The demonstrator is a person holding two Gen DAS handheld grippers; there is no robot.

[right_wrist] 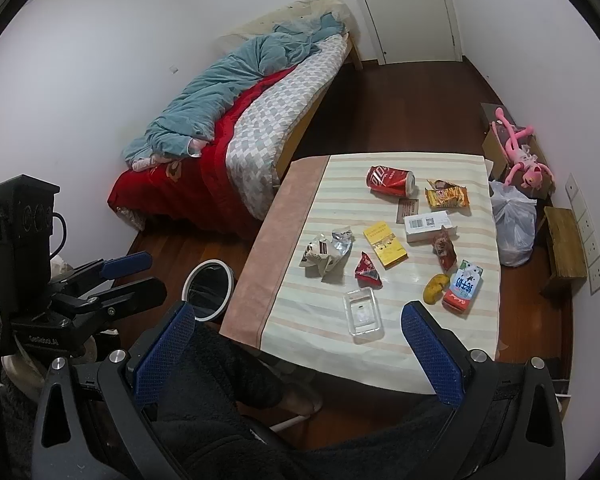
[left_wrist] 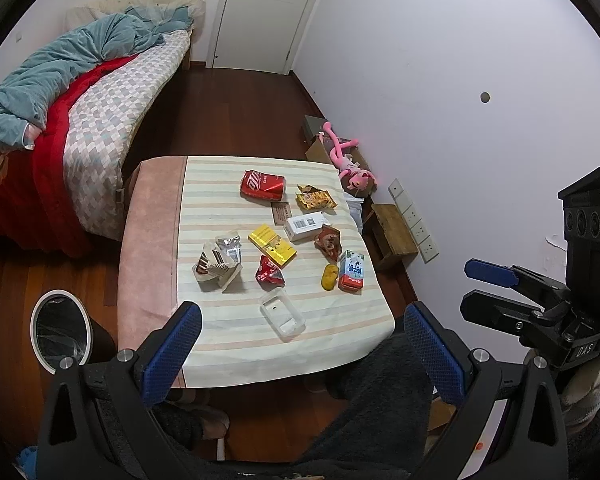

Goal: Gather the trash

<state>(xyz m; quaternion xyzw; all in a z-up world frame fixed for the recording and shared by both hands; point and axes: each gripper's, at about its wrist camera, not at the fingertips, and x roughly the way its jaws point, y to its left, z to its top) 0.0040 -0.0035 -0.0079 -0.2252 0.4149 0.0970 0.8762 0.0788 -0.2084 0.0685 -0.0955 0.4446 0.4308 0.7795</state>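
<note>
Trash (left_wrist: 272,248) on table (left_wrist: 204,320), bin (left_wrist: 60,330) nearby.

A striped-cloth tabletop (left_wrist: 220,320) stands between the quilted bed (left_wrist: 100,128) on its left and the wall on its right. On it, the crushed red soda can (left_wrist: 262,185) lies at the far side, the yellow snack wrapper (left_wrist: 315,199) just right of it. Nearer, the white rectangular box (left_wrist: 306,226) sits right of the flat yellow carton (left_wrist: 272,245). The crumpled silver foil bag (left_wrist: 219,260) lies left, the small milk carton (left_wrist: 351,271) right, the clear plastic tray (left_wrist: 282,313) nearest. A round black waste bin (left_wrist: 62,330) stands on the floor left of the tabletop.
</note>
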